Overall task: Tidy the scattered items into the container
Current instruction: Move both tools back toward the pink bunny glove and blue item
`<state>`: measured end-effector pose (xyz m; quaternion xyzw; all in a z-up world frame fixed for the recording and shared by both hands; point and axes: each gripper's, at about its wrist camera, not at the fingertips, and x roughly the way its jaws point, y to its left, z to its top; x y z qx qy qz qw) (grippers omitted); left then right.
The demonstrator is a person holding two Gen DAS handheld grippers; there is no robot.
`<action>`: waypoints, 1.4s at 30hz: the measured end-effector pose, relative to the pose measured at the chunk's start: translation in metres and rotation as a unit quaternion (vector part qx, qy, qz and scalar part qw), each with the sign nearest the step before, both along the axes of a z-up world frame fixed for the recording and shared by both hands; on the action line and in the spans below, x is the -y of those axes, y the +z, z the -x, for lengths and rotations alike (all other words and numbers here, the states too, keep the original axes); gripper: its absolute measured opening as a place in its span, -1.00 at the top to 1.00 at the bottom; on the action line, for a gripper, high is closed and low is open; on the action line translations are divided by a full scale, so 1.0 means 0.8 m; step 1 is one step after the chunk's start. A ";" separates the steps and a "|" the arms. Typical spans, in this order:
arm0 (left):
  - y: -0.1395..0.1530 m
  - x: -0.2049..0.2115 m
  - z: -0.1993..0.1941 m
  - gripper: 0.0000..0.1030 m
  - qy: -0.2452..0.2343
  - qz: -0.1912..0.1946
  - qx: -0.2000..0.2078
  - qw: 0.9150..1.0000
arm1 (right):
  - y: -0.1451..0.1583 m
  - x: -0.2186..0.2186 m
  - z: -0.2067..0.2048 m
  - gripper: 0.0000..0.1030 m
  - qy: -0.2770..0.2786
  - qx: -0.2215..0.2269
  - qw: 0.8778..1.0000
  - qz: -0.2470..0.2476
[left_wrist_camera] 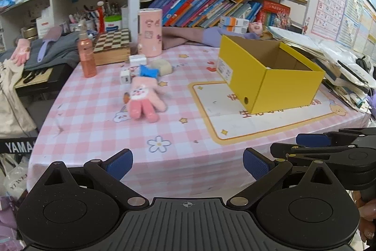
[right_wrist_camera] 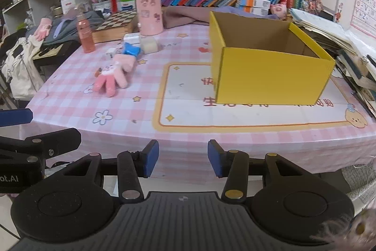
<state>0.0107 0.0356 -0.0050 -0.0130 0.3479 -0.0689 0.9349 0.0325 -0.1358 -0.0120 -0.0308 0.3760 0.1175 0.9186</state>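
Two grippers hang off the near edge of the table (left_wrist_camera: 98, 124), both empty. The left gripper (left_wrist_camera: 188, 165) has its blue pads spread wide with nothing between them; the right gripper (right_wrist_camera: 182, 160) holds its pads a moderate gap apart, also on nothing.

From the left wrist view, the open yellow cardboard box (left_wrist_camera: 282, 84) stands at about 2 o'clock on the pink checked tablecloth, on a printed cream panel. At about 11 o'clock lies a pink knitted glove (left_wrist_camera: 144, 99) with a bunny face, fingers toward the near edge. Just behind its cuff sits a small blue item (left_wrist_camera: 148, 72), with a white charger plug (left_wrist_camera: 125, 78) beside it to the left and a roll of tape (left_wrist_camera: 162, 67) to the right. Farther back stand a pink cylindrical tin (left_wrist_camera: 150, 32), a copper-pink spray bottle (left_wrist_camera: 86, 53) and a wooden chessboard box (left_wrist_camera: 112, 46). A second pink glove (left_wrist_camera: 21, 52) rests off the table at 10 o'clock.
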 end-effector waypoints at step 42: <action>-0.022 -0.062 -0.089 -0.97 0.080 -0.005 -0.031 0.996 | -0.017 -0.077 -0.124 -0.04 0.081 -0.026 0.996 0.006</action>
